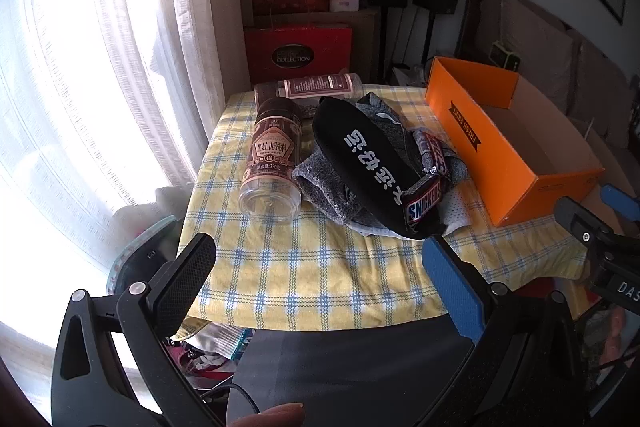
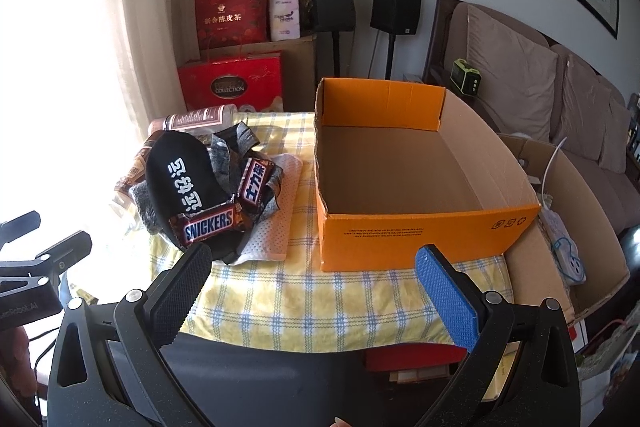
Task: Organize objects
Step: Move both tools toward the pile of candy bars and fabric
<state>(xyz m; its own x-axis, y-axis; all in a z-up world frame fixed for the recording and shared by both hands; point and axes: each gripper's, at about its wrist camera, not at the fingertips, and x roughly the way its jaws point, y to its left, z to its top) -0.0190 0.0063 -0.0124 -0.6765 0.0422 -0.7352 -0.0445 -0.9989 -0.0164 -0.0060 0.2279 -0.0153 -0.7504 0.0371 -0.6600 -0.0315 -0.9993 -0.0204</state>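
Note:
An orange cardboard box [image 2: 424,231] stands on the checked cloth at the right, with nothing in it; in the left wrist view the box [image 1: 516,163] is at the far right. Left of it lies a heap: a black cap with white lettering [image 2: 180,179], grey cloth [image 1: 320,183], Snickers bars [image 2: 210,225] and a white perforated pad [image 2: 276,227]. A clear jar with a brown label [image 1: 272,163] lies on its side beside the heap, a second jar [image 1: 320,87] behind it. My left gripper [image 1: 320,259] and right gripper [image 2: 314,267] hover open over the table's near edge, holding nothing.
Yellow-and-blue checked cloth [image 1: 320,283] covers the small table. Red gift boxes [image 2: 232,79] and two black speakers [image 2: 396,7] stand behind it. A sofa with cushions [image 2: 512,75] is at the right, a bright curtained window [image 1: 80,67] at the left, a power strip [image 2: 564,247] beside the box.

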